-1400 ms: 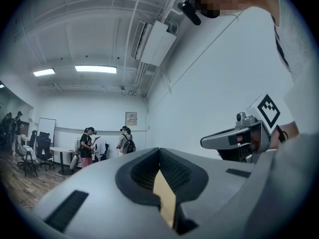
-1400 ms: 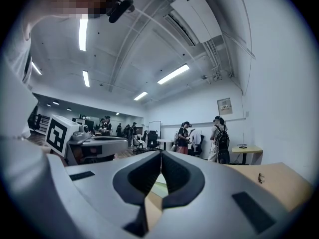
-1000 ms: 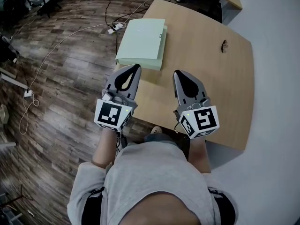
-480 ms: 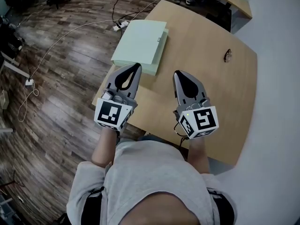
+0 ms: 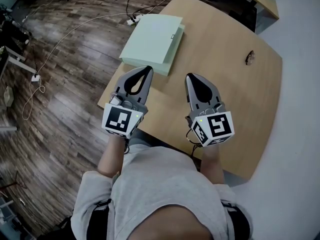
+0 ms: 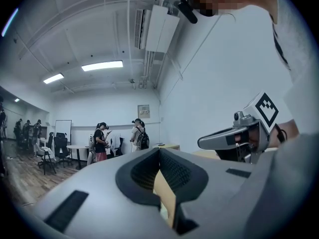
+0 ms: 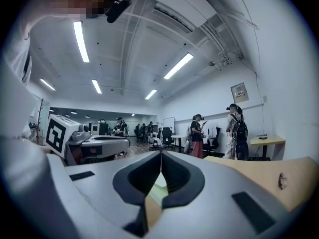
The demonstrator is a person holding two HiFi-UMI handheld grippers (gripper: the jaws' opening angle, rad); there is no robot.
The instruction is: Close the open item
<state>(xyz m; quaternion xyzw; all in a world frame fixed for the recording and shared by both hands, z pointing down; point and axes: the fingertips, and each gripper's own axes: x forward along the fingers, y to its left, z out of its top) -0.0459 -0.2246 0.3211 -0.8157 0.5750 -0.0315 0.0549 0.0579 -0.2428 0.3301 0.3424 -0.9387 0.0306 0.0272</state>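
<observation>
Left gripper (image 5: pixel 146 70) and right gripper (image 5: pixel 190 77), both grey, jaws pressed together on nothing, hover over the smooth wooden bench (image 5: pixel 225 74) near its left edge. A flat, pale green rectangular box (image 5: pixel 152 41) lies at the far left corner.

The person is wearing a light grey short-sleeved shirt (image 5: pixel 155 184), showing just behind both tongs. The left gripper (image 5: pixel 144 71) and right gripper (image 5: pixel 192 78) are showing grey tapering shells with black teardrop insets. Each is carrying a white cube (image 5: pixel 121 120) at its rear, bearing black square markers, with a small green light glowing.
</observation>
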